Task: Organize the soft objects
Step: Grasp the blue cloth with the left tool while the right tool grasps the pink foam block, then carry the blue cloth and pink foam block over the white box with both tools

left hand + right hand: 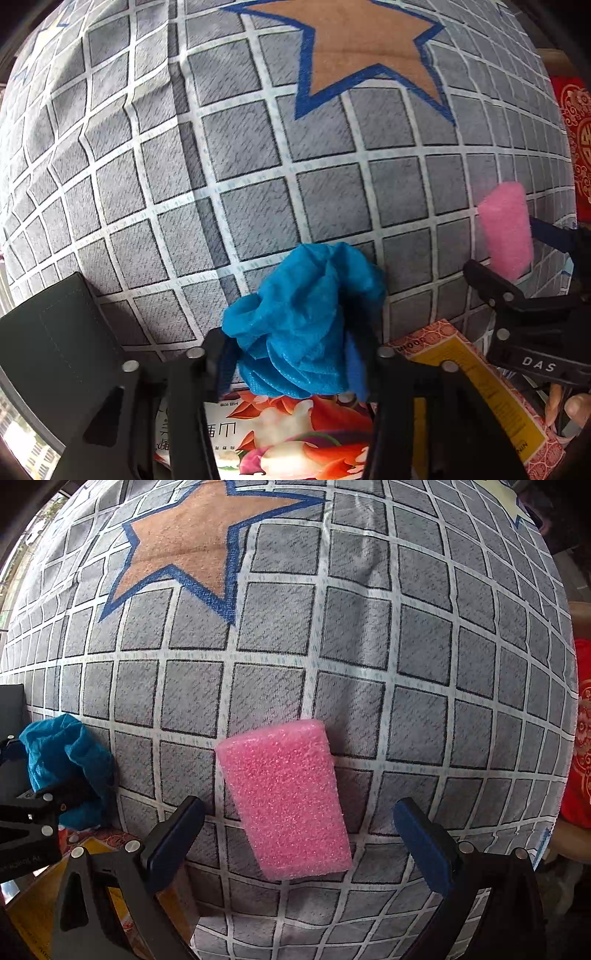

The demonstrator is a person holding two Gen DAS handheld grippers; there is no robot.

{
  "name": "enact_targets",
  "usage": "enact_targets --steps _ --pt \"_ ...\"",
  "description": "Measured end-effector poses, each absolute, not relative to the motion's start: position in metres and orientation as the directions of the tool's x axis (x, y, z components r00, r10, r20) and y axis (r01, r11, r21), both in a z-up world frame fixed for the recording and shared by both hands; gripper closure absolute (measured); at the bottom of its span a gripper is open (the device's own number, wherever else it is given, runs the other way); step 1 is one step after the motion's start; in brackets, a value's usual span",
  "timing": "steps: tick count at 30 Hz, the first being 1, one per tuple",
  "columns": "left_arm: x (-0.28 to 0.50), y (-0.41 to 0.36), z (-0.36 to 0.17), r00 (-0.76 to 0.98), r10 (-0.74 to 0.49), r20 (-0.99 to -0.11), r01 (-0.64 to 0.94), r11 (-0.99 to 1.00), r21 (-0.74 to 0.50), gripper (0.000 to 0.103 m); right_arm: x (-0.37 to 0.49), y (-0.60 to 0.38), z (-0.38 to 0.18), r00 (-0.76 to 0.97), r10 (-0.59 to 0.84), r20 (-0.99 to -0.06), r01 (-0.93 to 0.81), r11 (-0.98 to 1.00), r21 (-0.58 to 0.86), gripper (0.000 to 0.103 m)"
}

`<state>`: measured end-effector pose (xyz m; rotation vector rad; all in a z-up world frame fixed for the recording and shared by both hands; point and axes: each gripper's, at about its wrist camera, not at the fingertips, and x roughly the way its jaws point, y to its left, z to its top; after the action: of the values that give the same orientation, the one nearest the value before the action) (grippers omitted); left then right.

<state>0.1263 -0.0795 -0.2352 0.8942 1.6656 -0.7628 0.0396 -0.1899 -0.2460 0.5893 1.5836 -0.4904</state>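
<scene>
I look down on a surface covered by a grey checked cloth [332,657] – dark grey squares in a white grid, creased here and there, with a big tan star [184,546] outlined in blue printed on it. On the cloth lies a pink foam block [284,801], flat, its long side slanting. Well to its left sits a crumpled blue cloth [306,321] near the cover's edge. At that same edge I see a yellow and red patterned pack [491,402] and a flower-printed packet [291,435] – whether they rest on the cover I cannot tell.
</scene>
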Motion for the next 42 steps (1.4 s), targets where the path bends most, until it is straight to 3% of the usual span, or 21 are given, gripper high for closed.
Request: enact_targets --steps 2,3,5,6,22,42 --pt "0.122 -0.085 -0.226 -0.138 0.16 -0.977 0.87 0.492 -0.042 0.062 0.034 -0.186 -0.242 -0.056 0.083 -0.995 0.63 0.776 0.029 0.007" --pt "0.119 -0.087 -0.221 -0.116 0.142 -0.983 0.878 0.478 -0.035 0.062 0.031 -0.182 -0.238 -0.062 0.065 -0.996 0.622 0.783 0.012 0.016" --pt "0.117 -0.091 -0.209 -0.09 0.108 -0.99 0.886 0.462 -0.03 0.063 0.026 -0.179 -0.229 -0.038 0.042 -0.998 0.609 0.793 0.01 0.04" --pt "0.117 -0.094 -0.204 -0.082 0.094 -0.992 0.887 0.46 -0.03 0.063 0.023 -0.179 -0.224 -0.023 0.031 -0.999 0.603 0.797 0.011 0.057" --pt "0.135 -0.1 -0.11 -0.03 -0.133 -0.991 0.897 0.433 -0.085 0.063 -0.037 -0.193 -0.162 0.199 0.093 -0.976 0.735 0.644 0.211 0.057" --pt "0.041 -0.092 -0.024 -0.078 -0.31 -0.948 0.981 0.145 -0.129 0.063 -0.101 -0.183 -0.106 0.24 0.004 -0.971 0.833 0.513 0.208 0.057"
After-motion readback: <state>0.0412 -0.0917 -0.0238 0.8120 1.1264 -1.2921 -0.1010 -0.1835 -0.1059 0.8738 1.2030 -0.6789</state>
